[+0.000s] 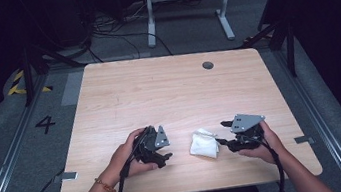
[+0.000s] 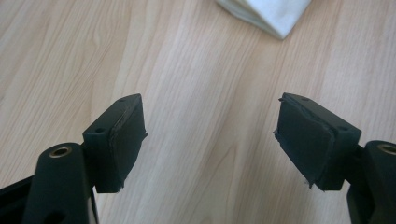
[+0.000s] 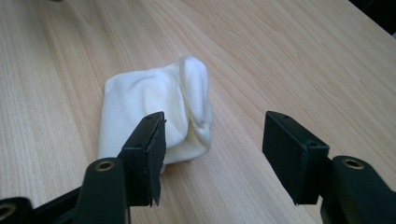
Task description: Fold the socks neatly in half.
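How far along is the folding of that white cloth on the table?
Done, apparently: the white cloth lies folded into a small bundle on the table. In hand: nothing; the left gripper and right gripper both stand open, apart from it. Left: probably only pulling the hands away.

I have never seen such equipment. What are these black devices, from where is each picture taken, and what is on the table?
A person holds a hand-held gripper in each hand: the left gripper and the right gripper. Each has two black jaws. The high view looks down from above the wooden table. The two other pictures come from small cameras riding on the grippers, looking along their jaws. On the table lies a folded white cloth, between the two grippers. Nothing is held: the jaws of both grippers stand open, with bare table between them. The cloth lies just beyond the right gripper.
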`<state>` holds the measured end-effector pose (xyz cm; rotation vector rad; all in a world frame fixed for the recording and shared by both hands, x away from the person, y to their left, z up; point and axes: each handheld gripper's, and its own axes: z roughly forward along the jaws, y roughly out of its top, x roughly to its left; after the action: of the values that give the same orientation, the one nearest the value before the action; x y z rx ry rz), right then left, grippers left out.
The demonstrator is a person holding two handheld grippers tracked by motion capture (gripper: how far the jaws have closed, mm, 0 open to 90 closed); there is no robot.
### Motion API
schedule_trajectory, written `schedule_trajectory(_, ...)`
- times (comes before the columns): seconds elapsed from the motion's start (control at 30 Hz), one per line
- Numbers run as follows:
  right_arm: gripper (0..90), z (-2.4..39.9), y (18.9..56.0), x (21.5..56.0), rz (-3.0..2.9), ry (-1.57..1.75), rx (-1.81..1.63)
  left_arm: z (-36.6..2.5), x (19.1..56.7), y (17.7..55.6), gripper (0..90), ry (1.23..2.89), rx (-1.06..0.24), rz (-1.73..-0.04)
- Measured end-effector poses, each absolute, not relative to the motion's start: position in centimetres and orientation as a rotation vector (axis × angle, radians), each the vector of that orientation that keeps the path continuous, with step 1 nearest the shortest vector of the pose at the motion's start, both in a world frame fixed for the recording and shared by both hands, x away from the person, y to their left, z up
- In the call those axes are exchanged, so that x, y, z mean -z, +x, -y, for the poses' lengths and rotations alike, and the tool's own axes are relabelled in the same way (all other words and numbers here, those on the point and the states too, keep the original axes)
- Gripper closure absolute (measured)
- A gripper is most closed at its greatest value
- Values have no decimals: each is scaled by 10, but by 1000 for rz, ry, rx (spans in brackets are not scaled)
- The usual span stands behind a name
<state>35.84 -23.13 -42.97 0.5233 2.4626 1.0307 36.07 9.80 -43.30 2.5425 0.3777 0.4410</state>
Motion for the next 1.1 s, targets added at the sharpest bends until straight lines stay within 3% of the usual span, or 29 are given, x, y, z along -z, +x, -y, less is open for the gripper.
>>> schedule_trajectory(1.1, 344, 351, 329, 449, -2331, 856, -920, -206, 444, 335, 229, 2478, -557, -681)
